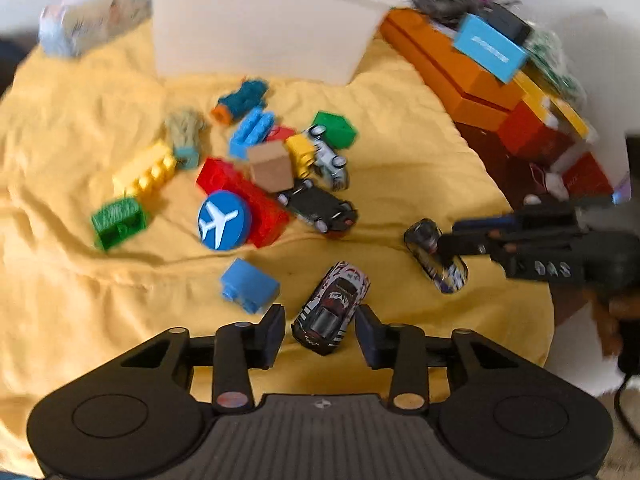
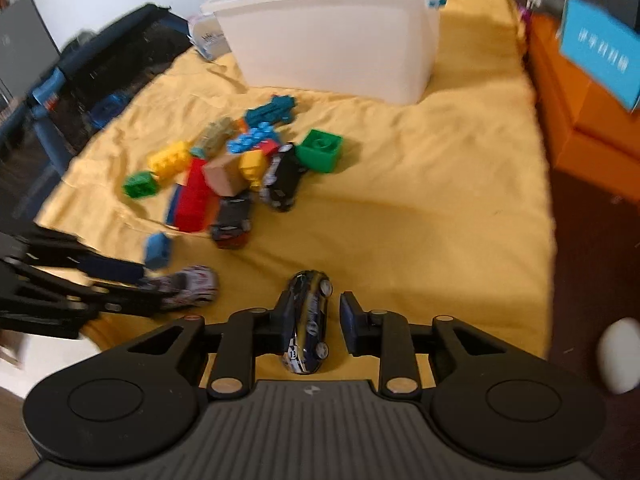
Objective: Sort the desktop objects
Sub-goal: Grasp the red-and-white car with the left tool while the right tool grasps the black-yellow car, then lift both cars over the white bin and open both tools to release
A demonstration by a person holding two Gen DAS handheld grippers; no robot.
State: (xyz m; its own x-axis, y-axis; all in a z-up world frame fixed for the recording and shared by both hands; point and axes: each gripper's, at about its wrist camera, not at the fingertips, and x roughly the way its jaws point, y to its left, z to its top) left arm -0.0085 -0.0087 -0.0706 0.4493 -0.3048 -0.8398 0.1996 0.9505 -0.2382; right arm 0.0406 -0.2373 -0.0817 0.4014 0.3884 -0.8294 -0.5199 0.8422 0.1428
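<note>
1. Toy cars: white-red car (image 1: 332, 310) lies on the yellow cloth (image 1: 80, 160), between the left gripper (image 1: 320, 334) pads, unclasped.
2. Dark-blue car (image 2: 308, 322) sits between the right gripper (image 2: 314, 326) jaws, released.
3. Blocks (image 1: 240, 196) heaped beyond, near the white bin (image 1: 260, 32).

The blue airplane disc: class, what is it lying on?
The blue airplane disc leans on the red brick and the yellow cloth. Whatever lies beneath it stays hidden.

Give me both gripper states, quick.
Left gripper: open, white-and-black toy car between its fingers, not gripped.
Right gripper: open, dark toy car between its fingers, not gripped.
</note>
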